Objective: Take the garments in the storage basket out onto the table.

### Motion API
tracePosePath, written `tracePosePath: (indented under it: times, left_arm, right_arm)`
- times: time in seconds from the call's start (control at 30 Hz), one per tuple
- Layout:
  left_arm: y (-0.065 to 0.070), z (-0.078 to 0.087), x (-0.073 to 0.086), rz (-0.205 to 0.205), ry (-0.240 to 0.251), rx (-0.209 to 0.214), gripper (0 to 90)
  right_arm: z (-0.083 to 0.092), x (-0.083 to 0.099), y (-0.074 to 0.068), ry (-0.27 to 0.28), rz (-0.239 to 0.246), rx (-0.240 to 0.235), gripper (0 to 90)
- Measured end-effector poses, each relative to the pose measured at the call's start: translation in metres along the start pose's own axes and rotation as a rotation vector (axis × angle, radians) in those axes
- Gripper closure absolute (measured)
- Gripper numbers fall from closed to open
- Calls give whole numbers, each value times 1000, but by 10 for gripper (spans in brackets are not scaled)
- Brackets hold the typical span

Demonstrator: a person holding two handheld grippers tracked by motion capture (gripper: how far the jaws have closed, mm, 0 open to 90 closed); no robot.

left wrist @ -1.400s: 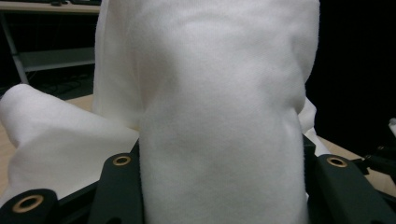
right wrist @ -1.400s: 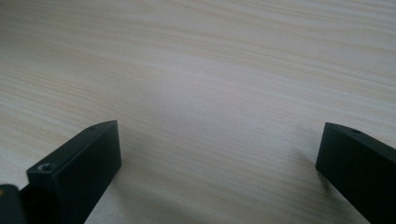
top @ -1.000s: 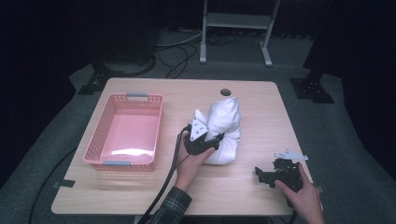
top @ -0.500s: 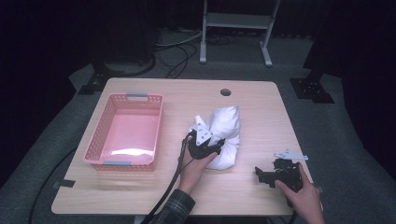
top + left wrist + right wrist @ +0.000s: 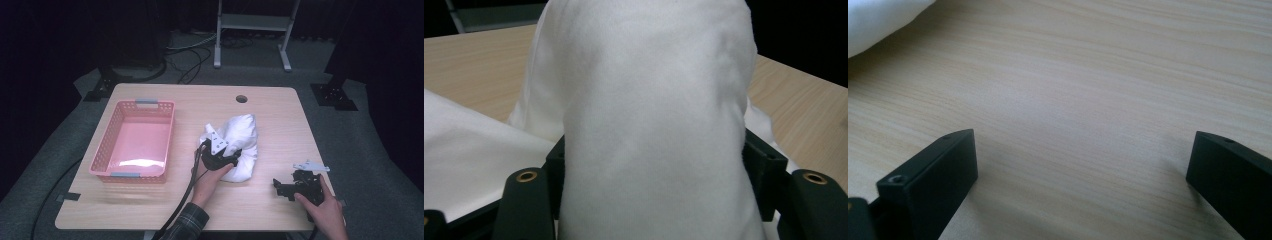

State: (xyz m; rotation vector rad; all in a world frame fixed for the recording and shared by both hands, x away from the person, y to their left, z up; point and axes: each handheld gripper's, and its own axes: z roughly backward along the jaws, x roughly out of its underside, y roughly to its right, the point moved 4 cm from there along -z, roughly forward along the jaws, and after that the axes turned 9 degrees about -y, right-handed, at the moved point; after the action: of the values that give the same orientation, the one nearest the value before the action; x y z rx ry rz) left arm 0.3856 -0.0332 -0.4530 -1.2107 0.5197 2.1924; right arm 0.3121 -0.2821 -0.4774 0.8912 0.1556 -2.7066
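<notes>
- The high view takes in the whole wooden table: a pink basket sits on its left half, and a bundled white cloth lies near the middle, just right of the basket and apart from it.
- The left gripper is at the near side of the cloth, held by the left hand; from above, its jaws are hidden under the grey plate and the fabric.
- The left gripper view supplies what the high view hides: a thick fold of the cloth rises between the two black jaws, which press against it on both sides, so the tool is clamped on the fabric. More cloth spreads at the lower left, with bare tabletop behind.
- The right gripper rests low at the table's near right corner, well apart from the cloth, in the right hand. From above its jaw spacing is hard to read.
- The right gripper view settles it: the two jaws stand wide apart over bare wood grain with nothing between them, and an edge of the white cloth shows in the upper left corner.
- A black cable trails from the left gripper off the near edge.
</notes>
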Motion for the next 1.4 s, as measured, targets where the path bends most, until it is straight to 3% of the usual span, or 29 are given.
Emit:
tracePosePath:
  times: [0.67, 0.97, 1.1, 1.4]
  left_arm:
    - [-4, 0, -1, 36, 11, -15, 191]
    - [-3, -1, -3, 38, 18, -36, 64]
    - [-1, -1, -4, 40, 32, -25, 7]
    - [0, 1, -5, 21, 30, -24, 5]
  right_arm:
    - [0, 0, 0, 0, 0, 0, 0]
    - [0, 0, 0, 0, 0, 0, 0]
    - [0, 0, 0, 0, 0, 0, 0]
    - [0, 0, 0, 0, 0, 0, 0]
